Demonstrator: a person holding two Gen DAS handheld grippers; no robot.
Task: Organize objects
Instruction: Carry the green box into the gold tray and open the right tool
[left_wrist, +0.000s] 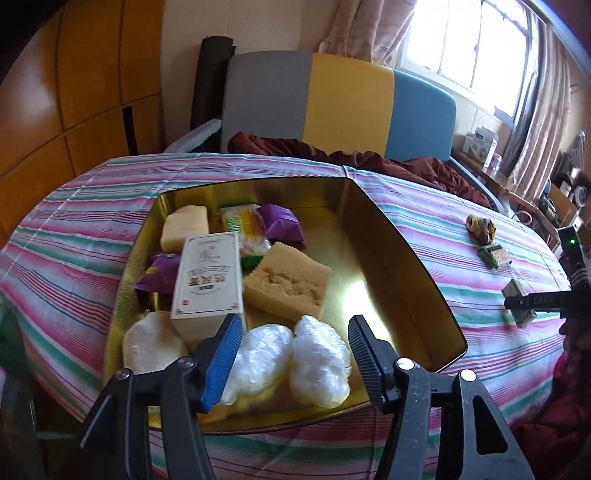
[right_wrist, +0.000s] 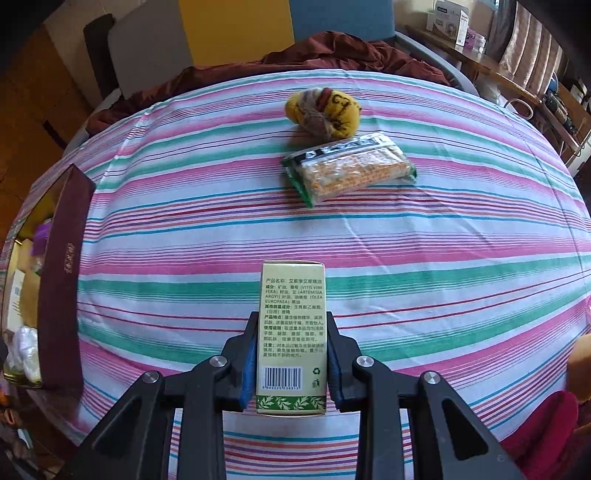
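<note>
right hand-held gripper (right_wrist: 291, 363): we see it clamped on green box (right_wrist: 291, 332), may slip
left hand-held gripper (left_wrist: 291, 354): apart, empty over tin (left_wrist: 417, 280), could snag white bags (left_wrist: 319, 360)

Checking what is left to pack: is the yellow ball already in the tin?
No, the yellow ball lies on the striped cloth beside a snack packet, well outside the tin.

The left camera looks down close into the gold tin (left_wrist: 406, 258). The right camera sees that tin (right_wrist: 62, 266) at nine o'clock.
</note>
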